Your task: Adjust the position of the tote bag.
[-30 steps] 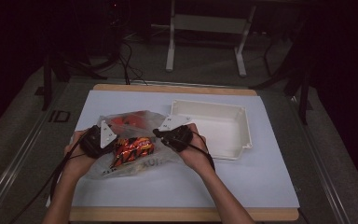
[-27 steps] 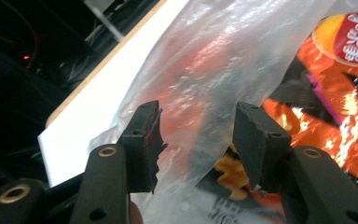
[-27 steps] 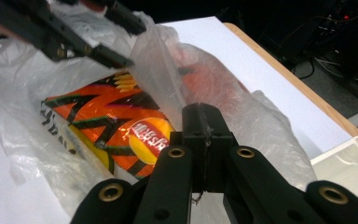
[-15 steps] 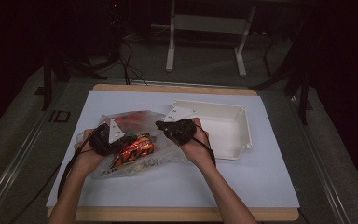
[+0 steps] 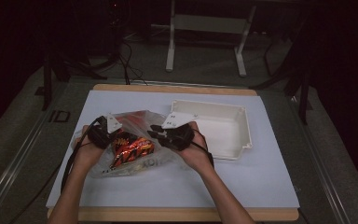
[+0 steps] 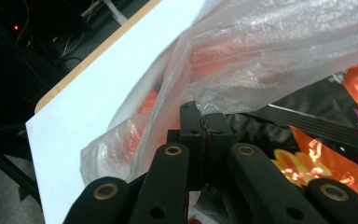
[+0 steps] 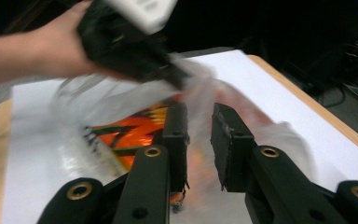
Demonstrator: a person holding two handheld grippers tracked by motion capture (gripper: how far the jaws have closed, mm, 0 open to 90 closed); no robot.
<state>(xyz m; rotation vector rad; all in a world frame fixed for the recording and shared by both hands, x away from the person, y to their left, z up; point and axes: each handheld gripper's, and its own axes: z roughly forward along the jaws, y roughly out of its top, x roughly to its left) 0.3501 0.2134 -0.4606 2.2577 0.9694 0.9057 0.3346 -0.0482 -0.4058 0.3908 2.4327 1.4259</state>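
Shifted since the earlier frames: the left gripper has slid left and back along the clear plastic bag, its jaws have just been closing and now pinch a fold of the film; the right gripper has kept its place at the bag's right side, and its jaws have just been opening.

Item, clear plastic bag: lies on the white table sheet, left of centre, between the two hands. Crumpled film; its outline is hard to trace in the dim high view.

Item, snack packets: orange, red and black wrappers inside the bag. Their print is unreadable, and their number cannot be told through the film.

Item, left gripper: in the left gripper view its jaws stand together with bag film clamped between the pads; a black and orange packet shows under the film at right, cut off by the picture's edge.

Item, right gripper: in the right gripper view a narrow gap separates the jaws, with blurred film across it; whether the pads touch it cannot be told. The other hand and its gripper appear beyond, blurred.

Item, white tray: sits right of the bag, its near left corner hidden behind the right hand.
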